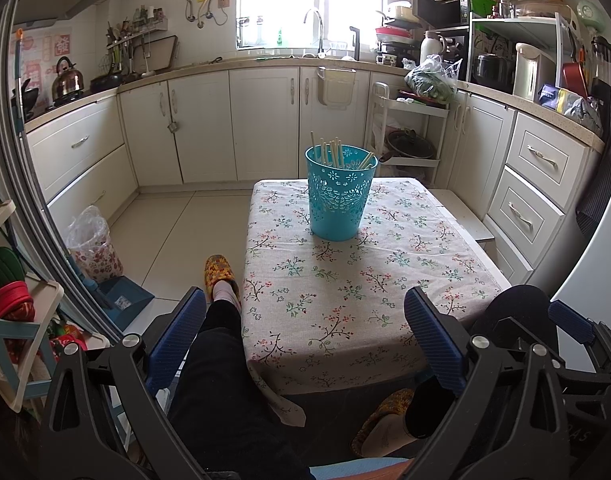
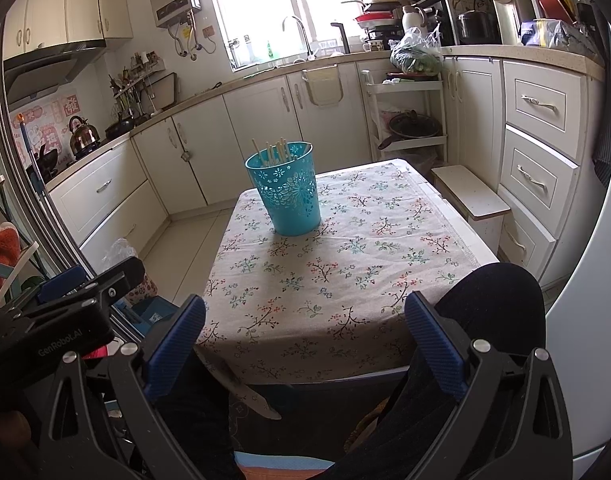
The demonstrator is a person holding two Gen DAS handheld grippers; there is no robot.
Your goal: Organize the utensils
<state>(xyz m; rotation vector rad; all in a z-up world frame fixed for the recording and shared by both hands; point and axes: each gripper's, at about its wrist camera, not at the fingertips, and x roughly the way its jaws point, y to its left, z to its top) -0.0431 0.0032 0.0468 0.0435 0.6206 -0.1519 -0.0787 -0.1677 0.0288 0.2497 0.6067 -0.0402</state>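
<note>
Pale chopsticks (image 1: 332, 153) are standing bunched in a teal cut-out bucket (image 1: 340, 196), which is sitting upright toward the 12 o'clock end of the floral-clothed table (image 1: 345, 292). Both grippers are hanging back at the 6 o'clock edge, well apart from the bucket: the left gripper (image 1: 305, 340) and the right gripper (image 2: 305, 344) are each spreading blue fingers wide, pinching nothing.
</note>
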